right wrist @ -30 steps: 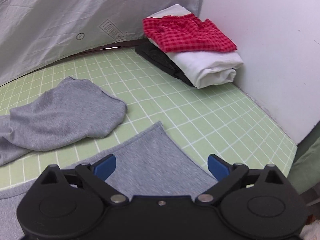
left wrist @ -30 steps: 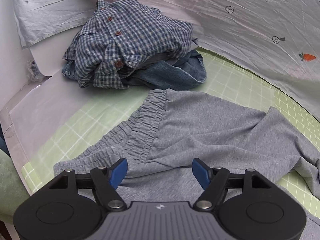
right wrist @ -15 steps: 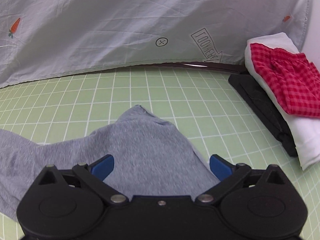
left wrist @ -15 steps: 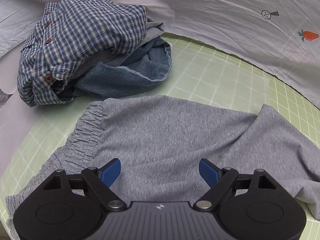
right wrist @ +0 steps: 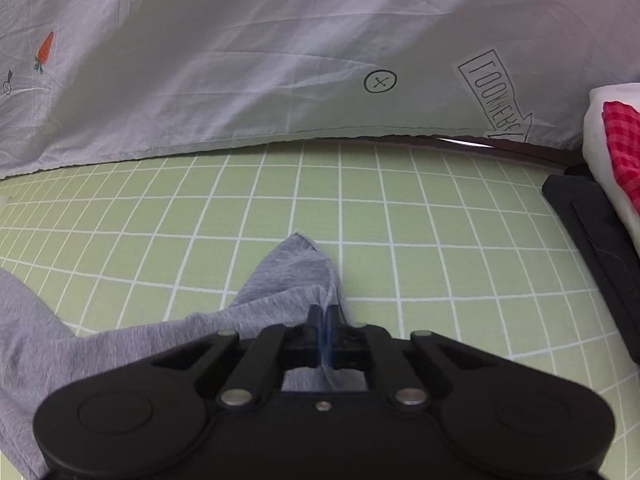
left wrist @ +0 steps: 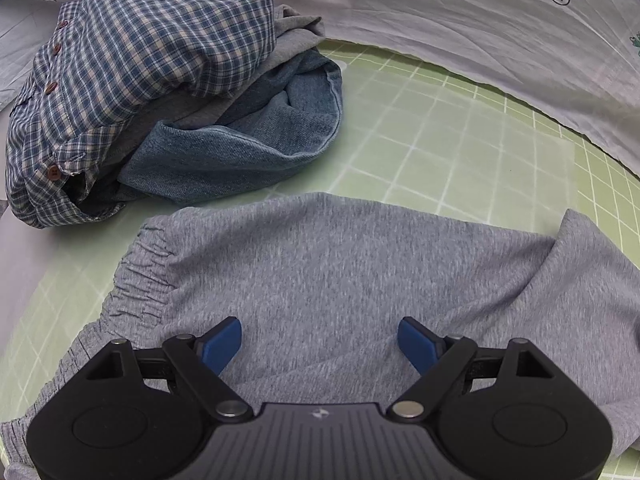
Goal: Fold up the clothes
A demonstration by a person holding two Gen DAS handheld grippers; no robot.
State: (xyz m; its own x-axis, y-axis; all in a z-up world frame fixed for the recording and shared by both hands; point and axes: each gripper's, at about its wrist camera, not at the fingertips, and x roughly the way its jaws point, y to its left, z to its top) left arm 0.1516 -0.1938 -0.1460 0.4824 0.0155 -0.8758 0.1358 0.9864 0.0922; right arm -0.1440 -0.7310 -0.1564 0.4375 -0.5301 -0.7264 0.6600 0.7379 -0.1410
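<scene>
Right gripper (right wrist: pixel 325 322) jaws clamped on grey sweatpants (right wrist: pixel 288 276) corner; left gripper (left wrist: pixel 320 340) jaws wide; one unfolded pile (left wrist: pixel 160 80).

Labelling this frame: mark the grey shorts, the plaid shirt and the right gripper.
grey shorts (left wrist: pixel 340 264), left wrist view, flat middle of the fabric.
plaid shirt (left wrist: pixel 160 44), left wrist view, top of the crumpled heap.
right gripper (right wrist: pixel 323 326), right wrist view, closed fingertips pinching grey cloth.

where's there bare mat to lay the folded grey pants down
Bare green mat lies between the grey pants, the white sheet and the black board. The plaid shirt and denim crowd the left.
</scene>
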